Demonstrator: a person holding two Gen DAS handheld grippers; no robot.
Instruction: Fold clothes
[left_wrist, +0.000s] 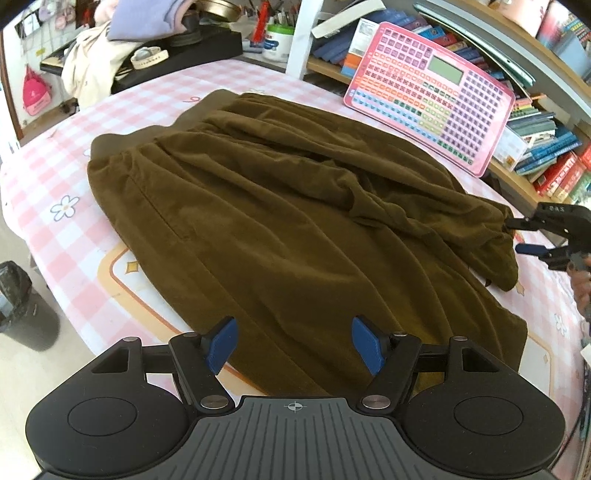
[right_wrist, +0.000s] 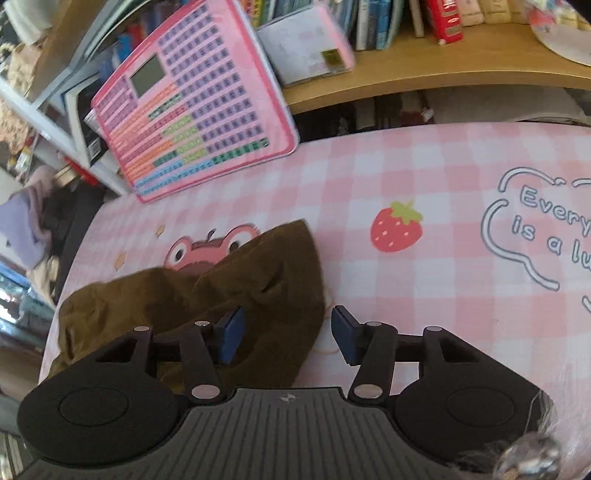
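Note:
A pair of olive-brown trousers (left_wrist: 280, 221) lies spread on the pink checked tablecloth (left_wrist: 55, 177), waistband at the far left, legs toward me and to the right. My left gripper (left_wrist: 291, 343) is open, hovering above the near leg hem. My right gripper (right_wrist: 286, 338) is open; its left pad sits over a bunched leg end (right_wrist: 258, 288), its right pad over bare cloth. In the left wrist view the right gripper (left_wrist: 517, 236) shows at the right edge, beside the crumpled leg end (left_wrist: 491, 240).
A pink keyboard-like learning board (left_wrist: 432, 92) leans against the bookshelf (left_wrist: 546, 162) behind the table; it also shows in the right wrist view (right_wrist: 192, 107). Clothes and clutter (left_wrist: 96, 70) sit at the far left. A dark bin (left_wrist: 22, 306) stands on the floor.

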